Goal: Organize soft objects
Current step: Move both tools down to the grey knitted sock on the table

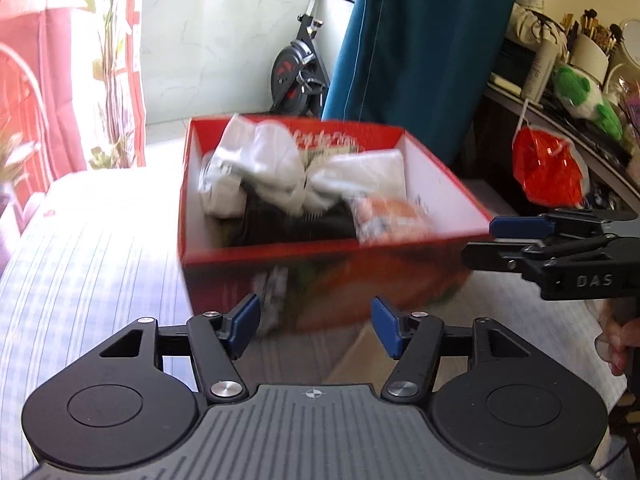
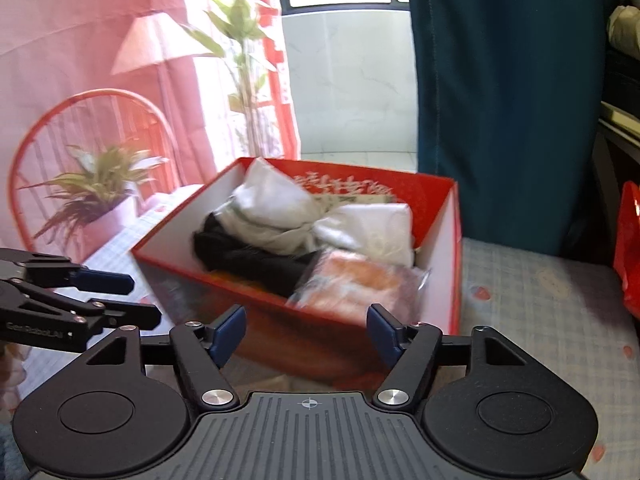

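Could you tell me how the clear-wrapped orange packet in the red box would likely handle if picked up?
The orange packet looks soft, so it would probably sag. Its glossy wrapper may be slippery. It leans on the red box wall, atop the black cloth, so it should lift freely.

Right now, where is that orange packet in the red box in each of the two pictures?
Left wrist view: the orange packet lies in the box's near right corner, right of centre in the picture.
Right wrist view: the orange packet sits against the near wall, about mid-picture, just above the gripper's fingers.
Shared landmark: the red box, with white bundles behind the packet.
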Demonstrator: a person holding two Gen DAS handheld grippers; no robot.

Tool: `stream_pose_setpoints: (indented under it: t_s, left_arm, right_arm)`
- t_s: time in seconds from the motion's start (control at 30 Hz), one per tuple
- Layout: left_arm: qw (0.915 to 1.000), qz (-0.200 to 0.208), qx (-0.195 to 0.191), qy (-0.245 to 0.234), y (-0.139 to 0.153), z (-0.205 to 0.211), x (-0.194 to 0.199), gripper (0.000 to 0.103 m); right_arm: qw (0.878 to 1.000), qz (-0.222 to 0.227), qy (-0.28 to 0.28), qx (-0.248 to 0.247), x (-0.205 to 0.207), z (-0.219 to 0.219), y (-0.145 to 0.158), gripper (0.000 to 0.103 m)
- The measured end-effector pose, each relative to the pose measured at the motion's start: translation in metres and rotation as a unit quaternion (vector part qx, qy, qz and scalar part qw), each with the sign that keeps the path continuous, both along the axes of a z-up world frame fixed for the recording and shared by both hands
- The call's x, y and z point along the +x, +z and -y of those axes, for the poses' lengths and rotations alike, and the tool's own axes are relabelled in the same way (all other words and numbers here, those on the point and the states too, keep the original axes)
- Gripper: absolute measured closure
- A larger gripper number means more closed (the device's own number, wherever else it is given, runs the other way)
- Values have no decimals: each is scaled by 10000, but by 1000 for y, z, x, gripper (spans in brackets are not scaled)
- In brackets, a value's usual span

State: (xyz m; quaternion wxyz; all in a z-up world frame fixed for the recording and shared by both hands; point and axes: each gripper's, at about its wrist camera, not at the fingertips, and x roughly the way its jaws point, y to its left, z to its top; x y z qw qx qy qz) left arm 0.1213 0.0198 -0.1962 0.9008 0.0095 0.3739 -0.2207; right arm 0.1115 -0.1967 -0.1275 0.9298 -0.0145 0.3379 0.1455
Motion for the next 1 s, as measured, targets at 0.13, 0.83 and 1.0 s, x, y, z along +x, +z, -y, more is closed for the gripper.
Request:
stream_pose_setpoints:
  t_s: [0.13,0.83,1.0]
  left_arm:
    - [9996,-259,15,-103,-20,-14,-26,38]
    - [9971,-761,-7,82,-92,-19,-71,34]
    - [9980,-604,-19,165,-98,-17,-79,33]
  right_arm:
    - [9998,-148,149,61,-32,-7,-24,39]
    - [9890,-1374,409,-355,-122,-7,-109,39]
    - [9906,-1120,499,-613,-127,-14,-116,39]
